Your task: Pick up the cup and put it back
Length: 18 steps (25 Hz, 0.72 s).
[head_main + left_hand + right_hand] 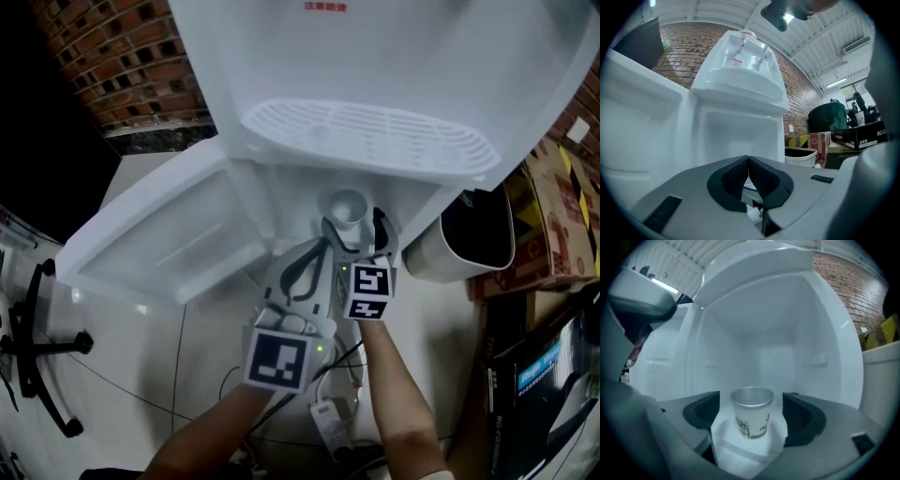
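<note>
A paper cup (347, 208) (752, 412) with a printed side stands upright on the white floor inside the water dispenser's (375, 84) open lower cabinet. My right gripper (352, 230) (752, 415) is open, one jaw on each side of the cup, and a gap shows between each pad and the cup wall. My left gripper (317, 253) (748, 176) is shut with nothing between its pads. It sits just left of the right gripper, in front of the cabinet opening.
The cabinet door (159, 239) (633, 117) hangs open to the left. A white bin (464, 239) and cardboard boxes (558, 202) stand to the right of the dispenser. A power strip with cables (328, 422) lies on the floor near me. A chair base (37, 347) is at far left.
</note>
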Motion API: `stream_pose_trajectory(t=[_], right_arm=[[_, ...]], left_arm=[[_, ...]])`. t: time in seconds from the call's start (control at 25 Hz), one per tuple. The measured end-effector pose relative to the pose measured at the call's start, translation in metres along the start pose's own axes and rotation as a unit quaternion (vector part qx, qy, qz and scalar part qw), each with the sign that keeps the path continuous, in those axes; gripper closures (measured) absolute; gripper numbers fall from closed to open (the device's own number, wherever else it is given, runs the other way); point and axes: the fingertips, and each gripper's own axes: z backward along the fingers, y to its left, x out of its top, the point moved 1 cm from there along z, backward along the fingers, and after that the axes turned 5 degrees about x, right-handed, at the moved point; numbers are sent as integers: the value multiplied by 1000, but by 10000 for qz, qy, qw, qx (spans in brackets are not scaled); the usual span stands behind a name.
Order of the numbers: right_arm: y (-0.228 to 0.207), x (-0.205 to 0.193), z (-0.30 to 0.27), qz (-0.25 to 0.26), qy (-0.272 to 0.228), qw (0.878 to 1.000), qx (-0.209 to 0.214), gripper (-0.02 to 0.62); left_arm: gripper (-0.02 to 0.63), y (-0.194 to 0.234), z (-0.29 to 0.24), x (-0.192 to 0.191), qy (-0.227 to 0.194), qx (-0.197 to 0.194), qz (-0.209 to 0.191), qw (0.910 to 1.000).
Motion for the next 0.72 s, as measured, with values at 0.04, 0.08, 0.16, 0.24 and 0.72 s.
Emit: stream_pose_trajectory(t=[0.04, 0.08, 0.16, 0.24, 0.72], right_arm=[[-3, -3, -5, -60, 12, 10000, -30, 166], [-5, -7, -10, -100, 36, 9999, -42, 166], [-7, -12, -20, -114, 100, 9999, -37, 167], [-8, -15, -29, -130, 172, 9998, -28, 167], [15, 21, 1, 143, 50, 9997, 180, 245]], left_arm=[[603, 1, 2, -2, 25, 1, -19, 10000], [603, 2, 3, -3, 48, 9, -31, 10000], [603, 5, 5, -7, 98, 22, -57, 9999], [603, 7, 7, -9, 117, 37, -68, 9999], [603, 26, 14, -9, 152, 285, 76, 9995]])
